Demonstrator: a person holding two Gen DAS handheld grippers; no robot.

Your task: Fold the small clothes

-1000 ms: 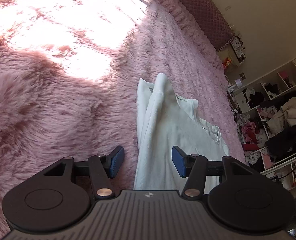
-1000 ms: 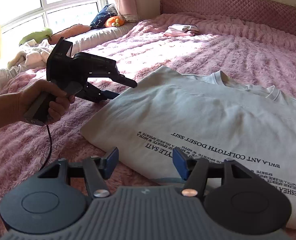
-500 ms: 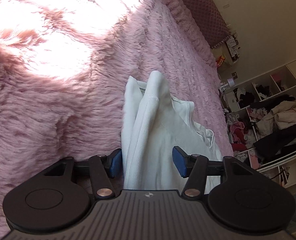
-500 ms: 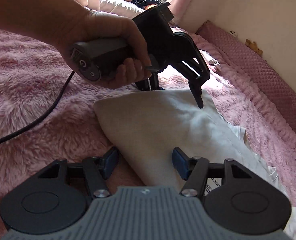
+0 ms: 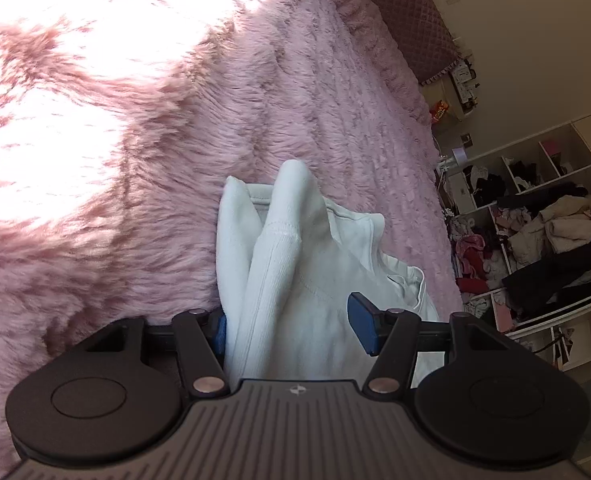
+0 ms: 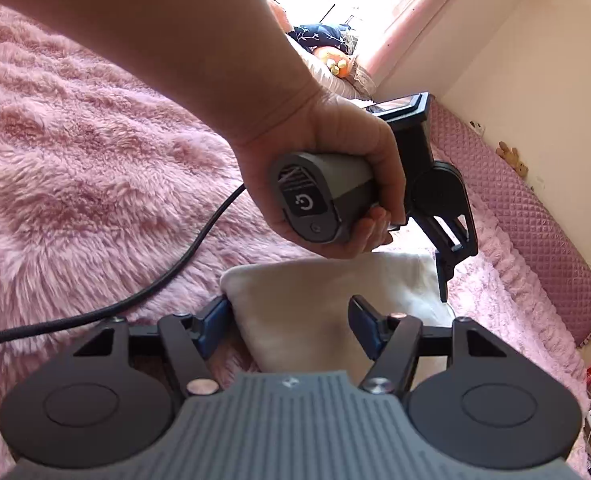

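Note:
A white T-shirt (image 5: 307, 264) lies on the pink fluffy bedspread (image 5: 135, 160). In the left wrist view its sleeve and side edge run up between the fingers of my left gripper (image 5: 291, 326), which is open around the cloth. In the right wrist view a corner of the shirt (image 6: 315, 300) sits between the blue pads of my right gripper (image 6: 289, 324), which is also open. The left gripper's body (image 6: 439, 200), held in a hand (image 6: 335, 152), hangs just above the shirt ahead of the right gripper.
A black cable (image 6: 143, 292) trails left across the bedspread. A quilted pink headboard (image 6: 535, 216) runs along the wall. Open shelves crammed with clothes (image 5: 543, 240) stand past the bed's far side. Pillows and toys (image 6: 327, 52) lie by the window.
Both grippers have moved in over the shirt's edge, so cloth now lies between each pair of open fingers. The right gripper swung round towards the shirt's corner, close behind the left hand.

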